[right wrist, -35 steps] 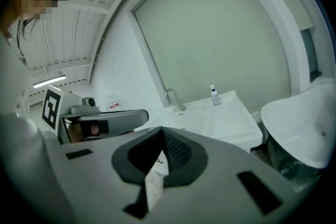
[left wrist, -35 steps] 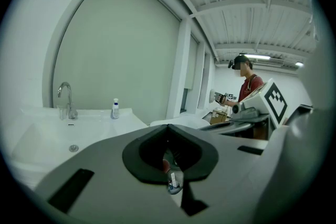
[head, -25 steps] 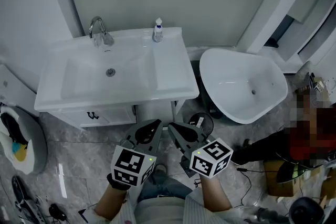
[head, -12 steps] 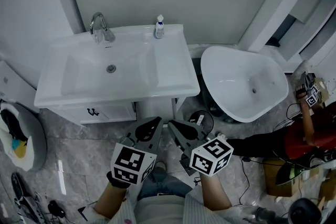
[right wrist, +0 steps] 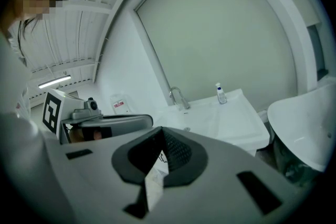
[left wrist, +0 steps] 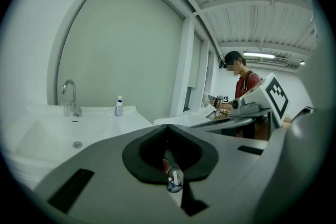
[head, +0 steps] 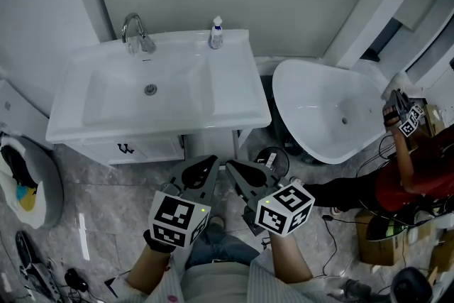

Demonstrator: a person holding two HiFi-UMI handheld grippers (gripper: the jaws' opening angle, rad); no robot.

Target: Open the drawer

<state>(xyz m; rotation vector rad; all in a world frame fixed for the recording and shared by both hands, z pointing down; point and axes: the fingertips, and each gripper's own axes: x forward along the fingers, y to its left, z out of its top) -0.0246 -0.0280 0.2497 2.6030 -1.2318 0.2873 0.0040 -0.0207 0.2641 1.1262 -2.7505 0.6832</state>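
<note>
The white vanity (head: 234, 99) stands against the far wall, and its drawer front (head: 149, 150) sits below the basin and looks closed. A small dark handle (head: 125, 149) marks the drawer's left part. My left gripper (head: 204, 167) and right gripper (head: 235, 169) hover side by side over the floor in front of the vanity, apart from the drawer. Both point toward it. In the left gripper view the left gripper (left wrist: 167, 126) has its jaws together with nothing held. The right gripper (right wrist: 160, 131) looks the same in its own view.
A faucet (head: 135, 35) and a small bottle (head: 216, 34) stand at the basin's back. A white tub (head: 330, 113) sits right of the vanity. Another person (head: 408, 174) works at the far right among cables and a box (head: 372, 241). A bag (head: 20, 188) lies at left.
My two grippers have hardly moved. The person at the right has straightened up and raised a hand holding a marker-cube gripper.
</note>
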